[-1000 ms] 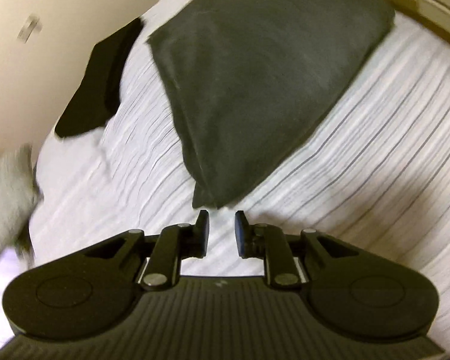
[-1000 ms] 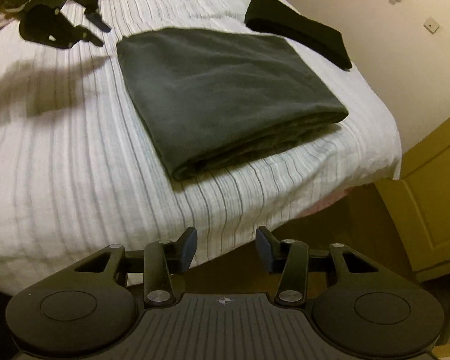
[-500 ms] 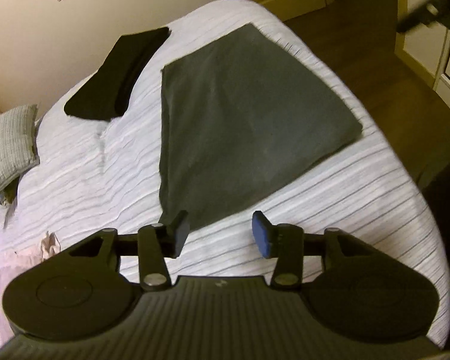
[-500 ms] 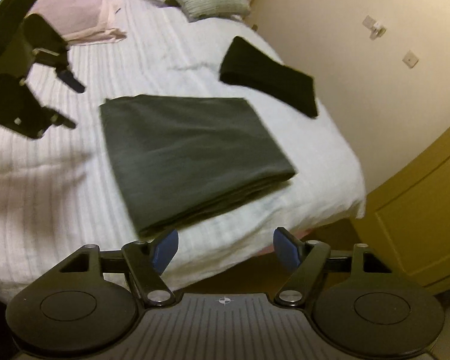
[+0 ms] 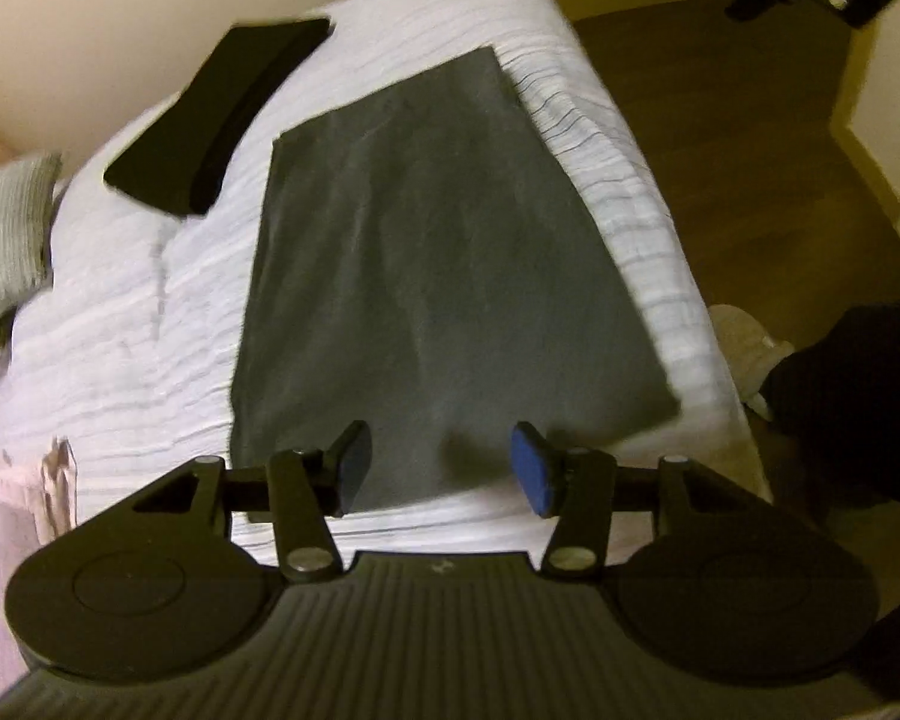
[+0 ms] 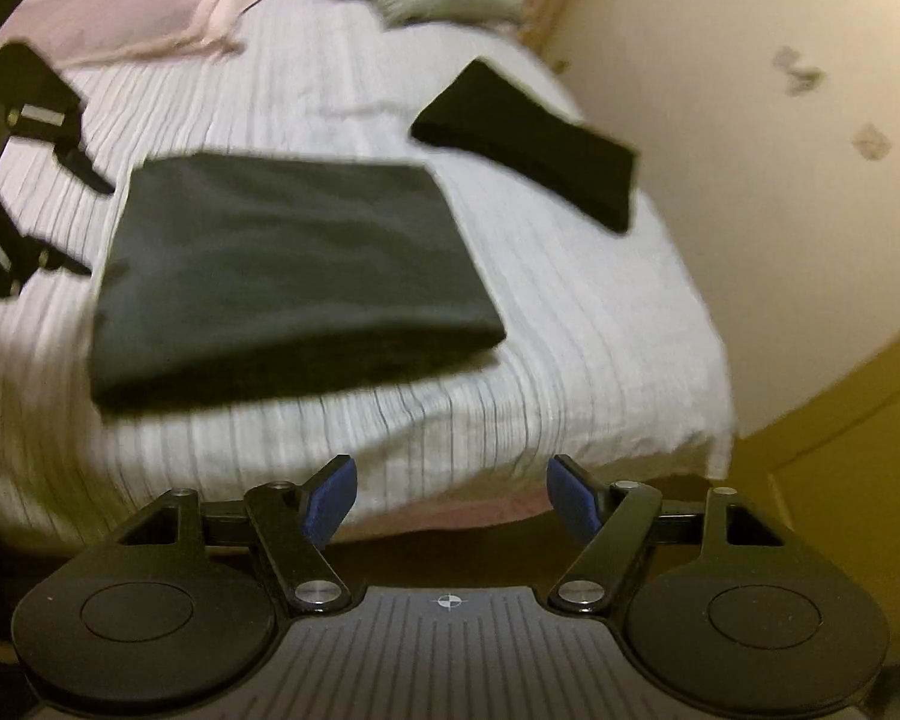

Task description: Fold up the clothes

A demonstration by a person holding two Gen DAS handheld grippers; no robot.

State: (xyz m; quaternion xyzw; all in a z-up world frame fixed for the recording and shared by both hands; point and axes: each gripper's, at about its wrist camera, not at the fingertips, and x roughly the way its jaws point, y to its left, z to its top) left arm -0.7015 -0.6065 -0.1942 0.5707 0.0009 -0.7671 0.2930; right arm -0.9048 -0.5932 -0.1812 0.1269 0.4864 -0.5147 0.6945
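bed (image 5: 120, 372): white coverlet with thin dark stripes, filling most of both views; a wall runs along its far side and wooden flooring shows past its foot.
folded grey garment (image 5: 438, 276): large flat rectangle lying on the coverlet near the foot corner of the bed, edges squared, surface smooth; in the right wrist view its thicker folded edge faces the camera.
folded black garment (image 5: 216, 114): smaller, narrower bundle on the coverlet, apart from the grey one, nearer the wall.
pillow (image 5: 6, 240): pale ribbed fabric, at the head end of the bed.
pink cloth (image 6: 168, 30): loose, crumpled, near the pillow.
left gripper (image 5: 441, 468): blue-padded fingers spread wide, holding nothing, hovering over the near edge of the grey garment.
right gripper (image 6: 450, 501): fingers spread wide, holding nothing, off the foot of the bed, clear of both garments.
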